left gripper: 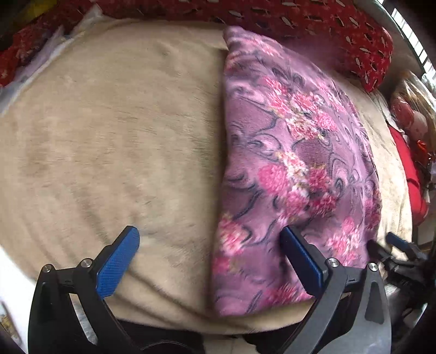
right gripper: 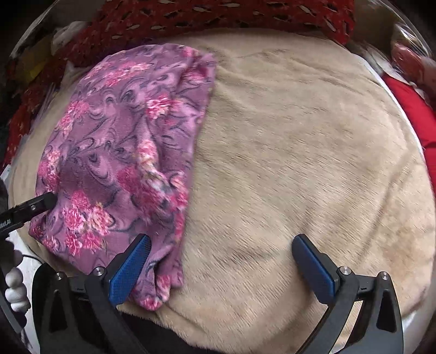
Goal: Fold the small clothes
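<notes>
A wide beige plush blanket (right gripper: 299,152) carries a folded purple fleece garment with pink flowers (left gripper: 294,168), over whose near edges hover the left gripper (left gripper: 209,264) and right gripper (right gripper: 222,265), each with blue-padded fingers (left gripper: 117,261) spread wide apart, clamping nothing.

Purple floral garment (left gripper: 294,168): soft fleece, matt, fuzzy nap. It lies on a beige blanket (left gripper: 114,141), short plush pile, matt, brushed streaks showing. Red fabric (left gripper: 272,16) along the blanket's far edge: thin woven cloth, printed pattern. Left gripper (left gripper: 209,261) and right gripper (right gripper: 222,261): black matt plastic arms, bright metal screw heads, fingers (right gripper: 128,275) faced with blue pads, fine knurled texture, rubber-like.
</notes>
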A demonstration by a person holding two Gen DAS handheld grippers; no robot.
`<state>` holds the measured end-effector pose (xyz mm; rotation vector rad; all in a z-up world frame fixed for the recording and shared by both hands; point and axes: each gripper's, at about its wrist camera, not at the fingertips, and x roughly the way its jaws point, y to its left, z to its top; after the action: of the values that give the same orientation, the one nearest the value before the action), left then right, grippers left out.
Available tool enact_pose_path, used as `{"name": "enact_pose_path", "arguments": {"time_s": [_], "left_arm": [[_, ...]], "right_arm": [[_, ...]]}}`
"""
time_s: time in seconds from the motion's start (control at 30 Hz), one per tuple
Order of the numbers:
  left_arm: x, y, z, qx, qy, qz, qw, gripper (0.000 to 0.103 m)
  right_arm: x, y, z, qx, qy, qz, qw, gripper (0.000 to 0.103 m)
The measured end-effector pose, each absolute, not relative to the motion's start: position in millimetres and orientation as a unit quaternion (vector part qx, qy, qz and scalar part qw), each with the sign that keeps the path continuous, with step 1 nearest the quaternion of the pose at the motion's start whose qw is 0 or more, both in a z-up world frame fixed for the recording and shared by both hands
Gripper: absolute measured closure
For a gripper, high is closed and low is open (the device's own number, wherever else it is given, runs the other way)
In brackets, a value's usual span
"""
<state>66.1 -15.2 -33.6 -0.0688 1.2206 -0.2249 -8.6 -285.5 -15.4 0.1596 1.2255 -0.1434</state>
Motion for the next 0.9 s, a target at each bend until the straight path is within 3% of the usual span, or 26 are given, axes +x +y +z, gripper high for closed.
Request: {"name": "enact_pose_path", "arguments": {"time_s": [0.4,0.9], "left_arm": [[-13,0,12,0.089,0.472,-0.031,0.876,0.000],[-36,-25,36,0.086,0.453,-0.056,0.886,0.000]], "right_arm": [[-81,-262,87,0.008,0.440,-0.111,0.891,0.000],[-103,-244,101,-0.004,0.391,-0.092,0.916,0.000]]}}
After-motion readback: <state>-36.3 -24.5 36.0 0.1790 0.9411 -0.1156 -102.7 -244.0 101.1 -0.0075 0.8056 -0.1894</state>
